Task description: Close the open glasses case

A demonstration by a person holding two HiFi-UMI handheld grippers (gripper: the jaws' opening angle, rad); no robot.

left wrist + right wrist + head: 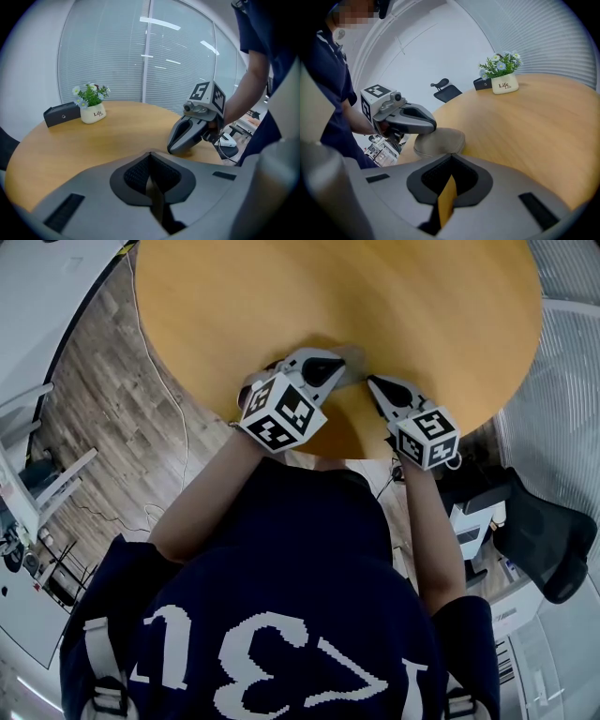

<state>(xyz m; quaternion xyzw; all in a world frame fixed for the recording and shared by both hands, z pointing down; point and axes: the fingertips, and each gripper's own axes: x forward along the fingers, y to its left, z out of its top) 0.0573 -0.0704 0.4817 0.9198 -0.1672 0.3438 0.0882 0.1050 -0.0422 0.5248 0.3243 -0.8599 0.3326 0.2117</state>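
Left gripper [431, 125] jaws together, nothing between, lying on top of glasses case [440, 142]. Case beige, lid looks down, near table [281, 296] edge closest to person. Right gripper [172, 149] jaws also together, empty, just beside case, tip on tabletop. Flower pot [505, 86] and dark box [483, 83] at far side.

An office: a round wooden table [234, 296] under the right claw [375, 383], blinds [108, 61] beyond, a black office chair [548, 540] to its right.
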